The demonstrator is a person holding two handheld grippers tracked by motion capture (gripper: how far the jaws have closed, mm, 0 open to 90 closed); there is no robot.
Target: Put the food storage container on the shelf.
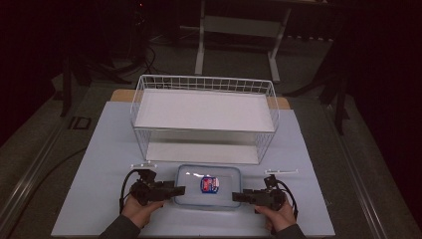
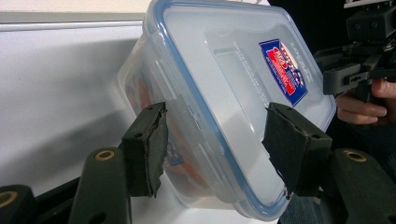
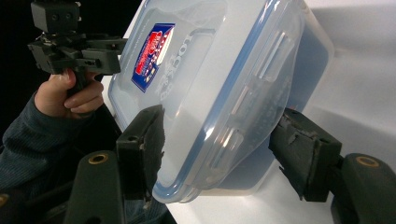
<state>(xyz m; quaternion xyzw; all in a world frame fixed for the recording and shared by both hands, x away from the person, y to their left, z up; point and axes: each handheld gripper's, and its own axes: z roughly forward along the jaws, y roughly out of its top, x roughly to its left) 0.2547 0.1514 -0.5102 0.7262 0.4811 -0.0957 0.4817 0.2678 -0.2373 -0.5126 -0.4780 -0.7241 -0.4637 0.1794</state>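
I have a gripper in each hand at the near edge of the table (image 1: 99, 149), and a clear plastic box (image 1: 208, 186) with a blue-rimmed lid and a red and blue label (image 1: 209, 184) lies flat between them; my left gripper (image 1: 178, 190) comes at the box's left end and my right gripper (image 1: 238, 197) at its right end, both lying level and pointing toward each other; in the left gripper view the box's end sits between my two black pads (image 2: 149, 149), one under it and one over the lid, and I cannot tell whether they press on it; in the right gripper view the pads (image 3: 142, 144) flank the other end the same way, one close against the rim, and again I cannot tell whether they grip; beyond the box, farther from me, stands a white wire basket (image 1: 204, 117), well apart from the box.
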